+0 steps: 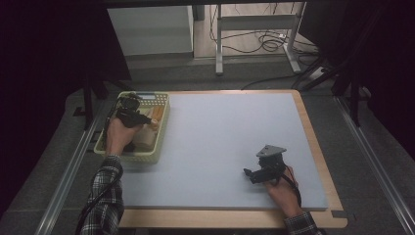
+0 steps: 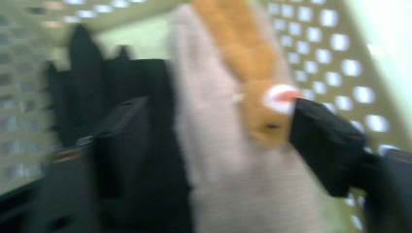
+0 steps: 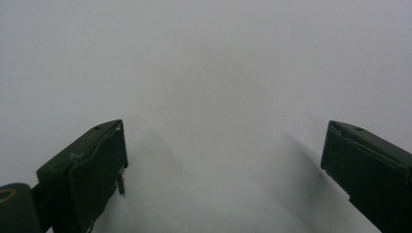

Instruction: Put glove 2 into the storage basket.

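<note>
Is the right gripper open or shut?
Open: the right gripper has its jaws wide apart over the bare grey mat, nothing between them.

A beige knitted cloth (image 2: 228,160) with an orange plush piece (image 2: 252,73) lying on it is seen inside a pale green perforated plastic basket (image 1: 164,122) at the table's left edge.

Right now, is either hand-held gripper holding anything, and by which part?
Right hand-held gripper: open, nothing held. Left hand-held gripper: beige cloth lies between its jaws in the basket; a grip cannot be told.
</note>
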A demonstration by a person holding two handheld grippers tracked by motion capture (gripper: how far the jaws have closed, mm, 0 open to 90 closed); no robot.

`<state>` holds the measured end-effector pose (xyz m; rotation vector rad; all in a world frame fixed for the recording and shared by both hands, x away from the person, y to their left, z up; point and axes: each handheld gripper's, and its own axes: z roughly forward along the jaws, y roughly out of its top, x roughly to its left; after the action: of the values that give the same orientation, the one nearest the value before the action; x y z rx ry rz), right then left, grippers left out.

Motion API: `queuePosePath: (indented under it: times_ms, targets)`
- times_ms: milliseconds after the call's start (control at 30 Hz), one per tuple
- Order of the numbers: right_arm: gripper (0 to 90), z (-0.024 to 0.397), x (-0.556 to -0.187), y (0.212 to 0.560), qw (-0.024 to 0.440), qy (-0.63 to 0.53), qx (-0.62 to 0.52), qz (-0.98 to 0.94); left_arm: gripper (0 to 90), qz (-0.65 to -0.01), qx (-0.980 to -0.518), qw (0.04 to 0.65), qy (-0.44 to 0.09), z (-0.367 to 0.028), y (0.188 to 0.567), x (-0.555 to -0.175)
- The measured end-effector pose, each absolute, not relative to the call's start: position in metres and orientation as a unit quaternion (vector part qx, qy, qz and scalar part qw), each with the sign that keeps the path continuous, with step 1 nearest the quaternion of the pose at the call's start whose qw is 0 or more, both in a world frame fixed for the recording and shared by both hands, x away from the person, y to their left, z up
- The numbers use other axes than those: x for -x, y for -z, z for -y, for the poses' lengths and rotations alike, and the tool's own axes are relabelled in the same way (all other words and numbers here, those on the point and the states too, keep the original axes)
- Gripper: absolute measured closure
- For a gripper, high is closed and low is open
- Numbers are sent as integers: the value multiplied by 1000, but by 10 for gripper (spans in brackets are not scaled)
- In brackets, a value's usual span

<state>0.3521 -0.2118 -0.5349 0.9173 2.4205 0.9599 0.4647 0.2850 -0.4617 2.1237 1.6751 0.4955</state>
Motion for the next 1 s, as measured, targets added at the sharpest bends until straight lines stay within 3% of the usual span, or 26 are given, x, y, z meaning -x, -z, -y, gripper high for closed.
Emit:
queuePosePath:
  times_ms: [133,200,400,467,567,800,1000]
  targets:
    - [27,212,-352,535,189,-341,-327,-861,633,-614,-751,181,-161,-294,474,-465]
    - [27,212,-352,535,189,-341,-326,-861,710,-612,-758,176,-142,-294,483,-468]
    - [27,212,-352,535,188,-341,-327,-861,778,-595,-777,176,-107,-278,500,-474]
    - [27,212,-352,535,189,-341,-327,-861,791,-589,-783,163,-117,-271,500,-474]
    - [27,212,-352,535,189,-342,-327,-861,764,-591,-781,160,-124,-271,498,-474]
    - [27,212,-352,535,189,-341,-326,-861,538,-610,-757,200,-127,-289,489,-470]
    - [27,212,-352,535,190,-341,-326,-861,407,-608,-750,223,-134,-296,481,-465]
